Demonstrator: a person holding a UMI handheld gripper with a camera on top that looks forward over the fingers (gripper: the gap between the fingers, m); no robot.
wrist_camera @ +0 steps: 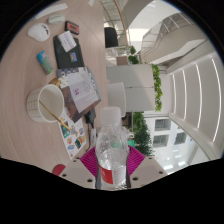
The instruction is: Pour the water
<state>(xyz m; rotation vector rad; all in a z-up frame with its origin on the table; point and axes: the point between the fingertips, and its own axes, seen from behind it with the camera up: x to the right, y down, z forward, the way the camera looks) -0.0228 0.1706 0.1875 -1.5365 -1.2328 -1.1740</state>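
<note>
The gripper [112, 172] is holding one clear plastic water bottle [112, 150] upright between its two fingers, the magenta pads [90, 162] pressing against the bottle's lower body from both sides, so the jaws are pinching the bottle. The bottle is showing one white cap at its top and one pale label band around its middle. The whole view is tilting, with the light-coloured table [30, 70] running up and away to one side of the bottle. On that table, one round white cup or bowl [50, 100] is sitting just beyond the fingers, near the bottle's shoulder. Further off, one dark notebook [72, 52] and a few loose papers are lying, though their exact count is hard to tell. Past the table's edge, green plants [142, 135] are standing beside white partitions.
</note>
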